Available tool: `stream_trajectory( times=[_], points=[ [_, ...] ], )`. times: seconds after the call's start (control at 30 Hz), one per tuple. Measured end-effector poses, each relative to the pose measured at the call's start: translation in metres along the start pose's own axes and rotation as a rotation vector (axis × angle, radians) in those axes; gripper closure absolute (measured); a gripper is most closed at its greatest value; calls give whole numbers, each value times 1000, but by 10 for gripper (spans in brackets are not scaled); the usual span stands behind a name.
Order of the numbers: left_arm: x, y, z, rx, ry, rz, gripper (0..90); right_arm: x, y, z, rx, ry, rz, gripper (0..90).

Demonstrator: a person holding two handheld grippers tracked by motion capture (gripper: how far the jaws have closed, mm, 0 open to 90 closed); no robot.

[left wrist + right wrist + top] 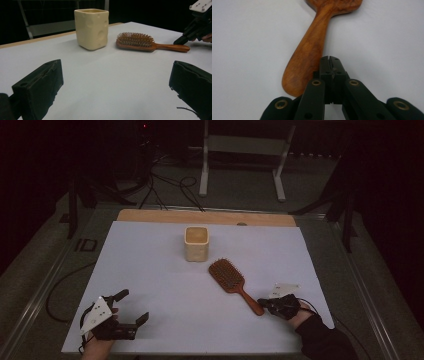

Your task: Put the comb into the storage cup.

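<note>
The right gripper (264, 304) has its jaws pressed together with nothing between them. Its tip sits just beside the end of the hairbrush (233, 283) handle; I cannot tell if they touch. The left gripper (131, 307) rests near the front edge of the desk (150, 270) with jaws spread wide and nothing in them. Bare desk lies between both grippers. Farther back stands a cream cup (196, 243). The room behind is dark.
</note>
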State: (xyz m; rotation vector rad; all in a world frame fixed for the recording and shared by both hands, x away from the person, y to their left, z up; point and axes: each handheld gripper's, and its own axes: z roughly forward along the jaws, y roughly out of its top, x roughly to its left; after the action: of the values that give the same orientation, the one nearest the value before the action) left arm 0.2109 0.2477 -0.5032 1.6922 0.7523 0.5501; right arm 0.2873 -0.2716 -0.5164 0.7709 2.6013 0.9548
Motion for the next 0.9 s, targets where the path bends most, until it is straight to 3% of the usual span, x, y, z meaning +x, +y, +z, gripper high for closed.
stream_trajectory(
  times=[0.23, 0.53, 0.73, 0.9],
  points=[
    [0, 0, 0, -3, 2, -3, 1, -5, 6, -18, -51, -54, 50, 900],
    [0, 0, 0, -1, 0, -4, 1, -6, 30, -44, -86, -146, 136, 899],
    [1, 0, 0, -4, 1, -5, 1, -3, 42, -46, -82, -158, 158, 888],
    [1, 0, 0, -5, 0, -10, 1, -1, 51, -44, -65, -161, 178, 803]
  ],
)
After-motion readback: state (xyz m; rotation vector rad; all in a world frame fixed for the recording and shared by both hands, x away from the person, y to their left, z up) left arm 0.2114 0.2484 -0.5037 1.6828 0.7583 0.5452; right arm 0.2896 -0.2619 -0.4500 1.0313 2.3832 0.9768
